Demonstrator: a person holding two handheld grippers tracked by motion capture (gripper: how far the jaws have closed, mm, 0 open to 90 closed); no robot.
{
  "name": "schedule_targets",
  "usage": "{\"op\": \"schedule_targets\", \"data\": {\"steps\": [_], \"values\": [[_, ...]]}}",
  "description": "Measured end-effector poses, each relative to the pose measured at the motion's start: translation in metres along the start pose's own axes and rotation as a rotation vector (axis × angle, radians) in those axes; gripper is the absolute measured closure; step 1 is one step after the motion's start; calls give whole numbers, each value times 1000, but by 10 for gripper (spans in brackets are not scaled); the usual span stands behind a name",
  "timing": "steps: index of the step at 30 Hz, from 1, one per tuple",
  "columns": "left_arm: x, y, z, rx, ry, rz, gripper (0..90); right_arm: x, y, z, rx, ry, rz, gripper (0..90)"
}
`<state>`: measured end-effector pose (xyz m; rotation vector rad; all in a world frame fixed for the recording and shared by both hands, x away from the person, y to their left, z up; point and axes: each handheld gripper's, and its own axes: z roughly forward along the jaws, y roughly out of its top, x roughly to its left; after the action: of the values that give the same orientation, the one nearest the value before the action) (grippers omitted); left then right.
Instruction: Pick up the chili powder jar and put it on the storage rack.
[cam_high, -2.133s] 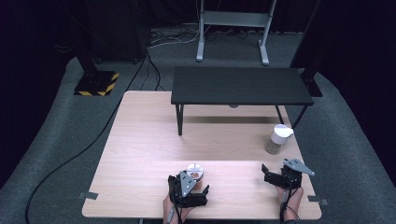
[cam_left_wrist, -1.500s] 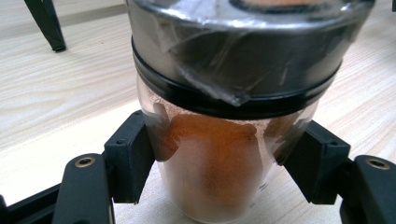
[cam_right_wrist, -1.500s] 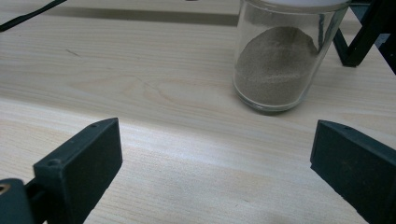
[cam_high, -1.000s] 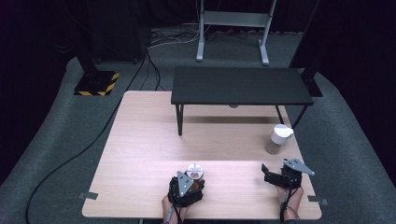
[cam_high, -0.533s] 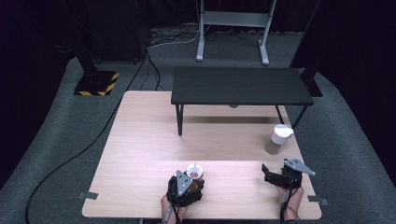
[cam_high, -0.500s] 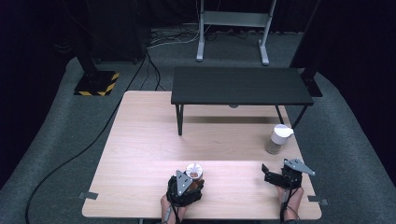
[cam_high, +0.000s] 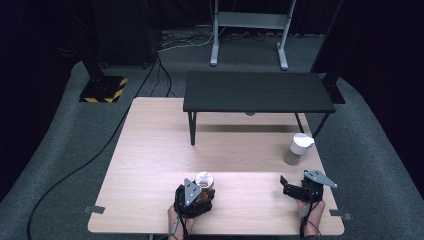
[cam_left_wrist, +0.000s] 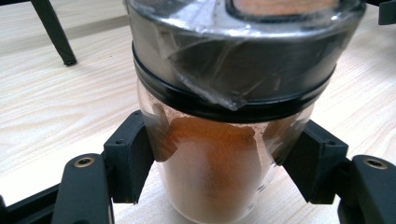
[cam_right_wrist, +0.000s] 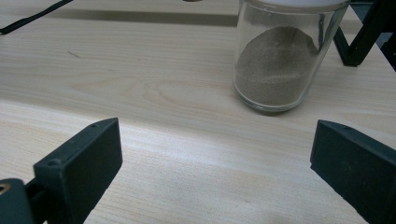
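— While both hands rest near the front edge of the wooden table (cam_high: 150, 150), what does the left gripper (cam_left_wrist: 219, 179) have hold of?

— A glass jar of reddish-brown powder (cam_left_wrist: 212, 172), standing upright on the table. Its two black jaws press against the glass from either side, below a metal lid (cam_left_wrist: 233, 60) wrapped in clear film. From the high view, the jar's lid sits just ahead of the left gripper, near the front middle of the table.

— And the right gripper (cam_right_wrist: 215, 172)?

— Spread wide, holding nothing. It sits at the front right of the table. A second glass jar (cam_right_wrist: 280, 60), partly filled with grey-brown powder and capped in white, stands upright beyond it, apart from both jaws, towards the table's right edge.

— What lies behind?

— A low black bench (cam_high: 257, 92) stands across the far part of the table.
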<state>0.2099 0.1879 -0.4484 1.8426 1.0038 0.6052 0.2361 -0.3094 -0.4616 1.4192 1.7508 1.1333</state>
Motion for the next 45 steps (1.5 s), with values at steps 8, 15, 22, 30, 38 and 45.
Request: {"op": "schedule_targets", "data": {"steps": [8,15,22,30,38,45], "values": [[7,2,-2,-1,-5,-10,310,0,0,0,1,0,-2,9],[11,6,-5,-6,8,-3,310,0,0,0,3,-1,-3,9],[16,11,-8,-7,14,7,310,1,1,0,4,-2,-4,9],[23,15,-11,-6,23,11,310,1,1,0,7,-2,-4,9],[28,18,-12,-4,20,15,310,1,1,0,7,-2,-4,10],[32,21,-12,-8,13,23,309,1,1,0,5,-3,-3,9]]}}
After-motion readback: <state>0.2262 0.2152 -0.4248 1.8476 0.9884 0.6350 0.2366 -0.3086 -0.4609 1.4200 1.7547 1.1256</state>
